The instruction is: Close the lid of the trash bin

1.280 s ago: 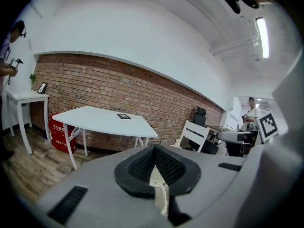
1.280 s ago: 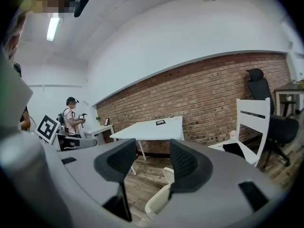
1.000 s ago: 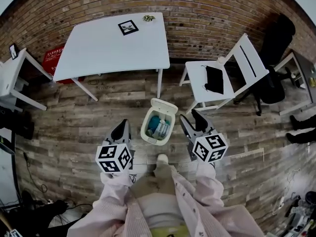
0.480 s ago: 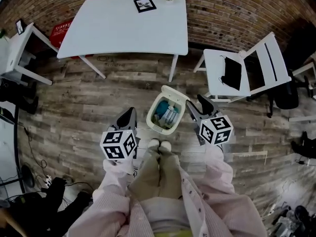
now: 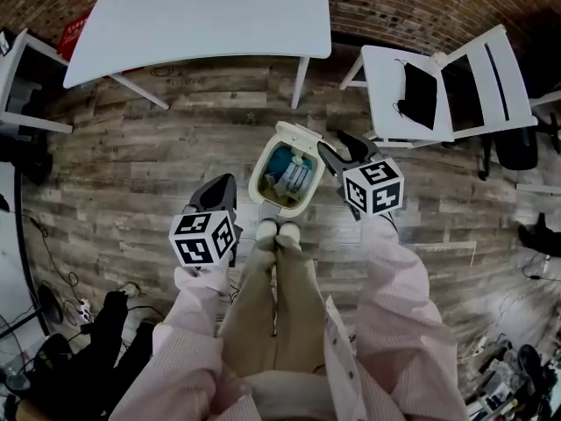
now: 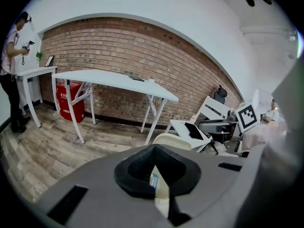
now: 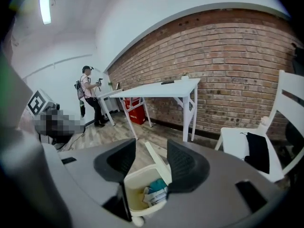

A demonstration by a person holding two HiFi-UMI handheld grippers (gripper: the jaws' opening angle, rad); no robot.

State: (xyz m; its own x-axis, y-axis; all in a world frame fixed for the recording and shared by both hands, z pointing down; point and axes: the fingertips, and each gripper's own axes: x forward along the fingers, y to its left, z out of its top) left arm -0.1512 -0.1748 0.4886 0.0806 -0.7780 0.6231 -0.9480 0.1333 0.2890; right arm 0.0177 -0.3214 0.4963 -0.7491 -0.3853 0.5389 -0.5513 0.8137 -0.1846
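- The plank floor (image 5: 158,165) carries everything here.
- The open trash bin (image 5: 254,185) stands on it between the left gripper (image 5: 222,182) and the right gripper (image 5: 336,144).
- A white table (image 5: 202,16) stands beyond both grippers.
- A white chair (image 5: 381,82) stands just beyond the right gripper.

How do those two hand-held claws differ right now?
The left gripper has its jaws together; the right gripper has its jaws apart. The right gripper is up beside the raised lid of the trash bin; the left gripper sits back from it. Both are empty and carry a marker cube.
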